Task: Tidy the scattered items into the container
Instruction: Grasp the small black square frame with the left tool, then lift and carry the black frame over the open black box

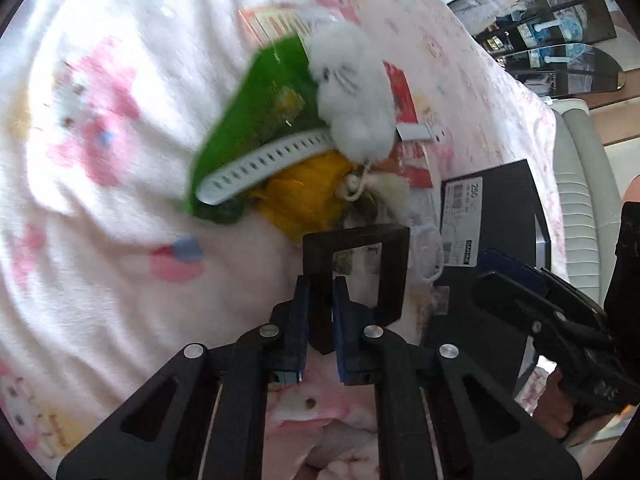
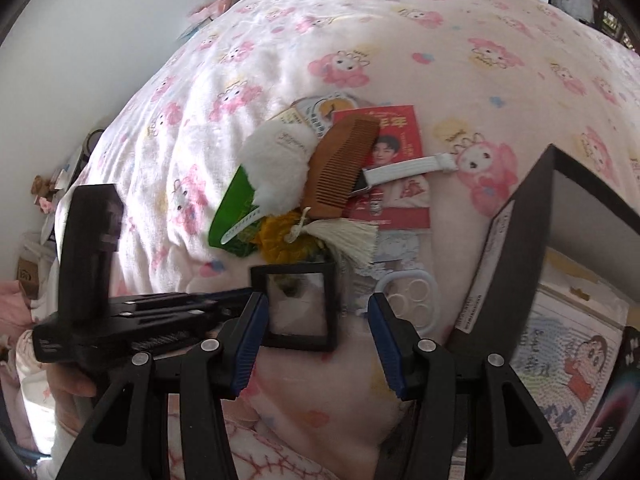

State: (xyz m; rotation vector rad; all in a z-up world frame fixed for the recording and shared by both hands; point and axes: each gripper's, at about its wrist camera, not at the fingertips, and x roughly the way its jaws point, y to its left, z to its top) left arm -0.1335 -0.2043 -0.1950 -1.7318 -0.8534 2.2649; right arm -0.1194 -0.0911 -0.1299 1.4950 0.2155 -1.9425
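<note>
Blue-padded, the left claw (image 1: 320, 316) is clamped on one side of a small black square frame (image 1: 356, 268) resting on the pink bedspread (image 1: 100, 240). Over that same frame the right claw (image 2: 318, 340) hangs with jaws spread, gripping nothing. Just beyond lies a heap: wooden comb (image 2: 340, 168), white fluffy toy (image 2: 276, 168), green packet (image 2: 232, 204). To the right stands a black box (image 2: 520, 248).

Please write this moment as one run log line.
left gripper: shut on black frame | right gripper: open, empty | black box: beside pile
</note>
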